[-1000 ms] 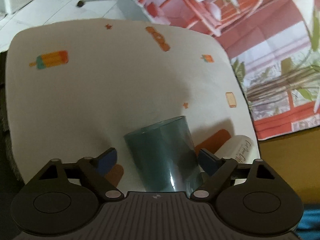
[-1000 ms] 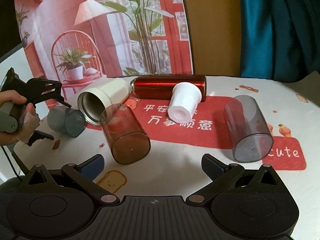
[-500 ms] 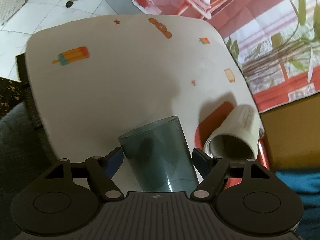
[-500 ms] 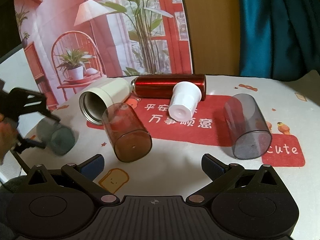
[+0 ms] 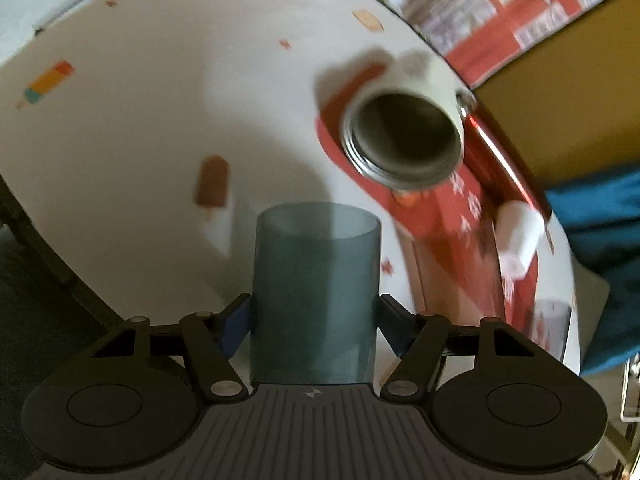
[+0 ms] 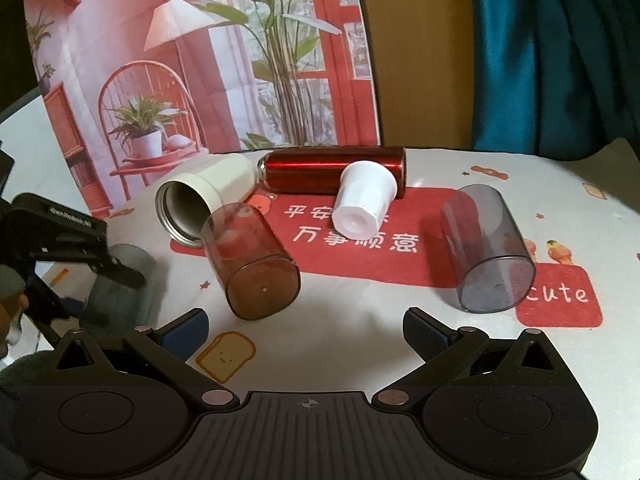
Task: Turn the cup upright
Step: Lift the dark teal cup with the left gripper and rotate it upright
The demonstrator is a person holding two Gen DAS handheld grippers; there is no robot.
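Note:
My left gripper [image 5: 314, 322] is shut on a translucent blue-grey cup [image 5: 316, 296], its blue pads pressed on both sides of the cup's body. The right wrist view shows the same cup [image 6: 120, 284] held near upright at the table's left edge, partly hidden by the left gripper [image 6: 76, 256]. My right gripper [image 6: 306, 326] is open and empty above the front of the table. A red-brown cup [image 6: 252, 260], a grey cup [image 6: 486, 248] and a white cup [image 6: 364, 206] lie on their sides ahead of it.
A cream flask [image 6: 200, 196] lies on its side, mouth toward the left gripper, also in the left wrist view [image 5: 404, 136]. A red flask [image 6: 332, 170] lies behind the white cup. A printed backdrop [image 6: 200, 60] and a teal curtain [image 6: 560, 52] stand behind the table.
My left gripper has closed on the blue-grey cup and swung it round from lying toward upright. The right gripper has not moved.

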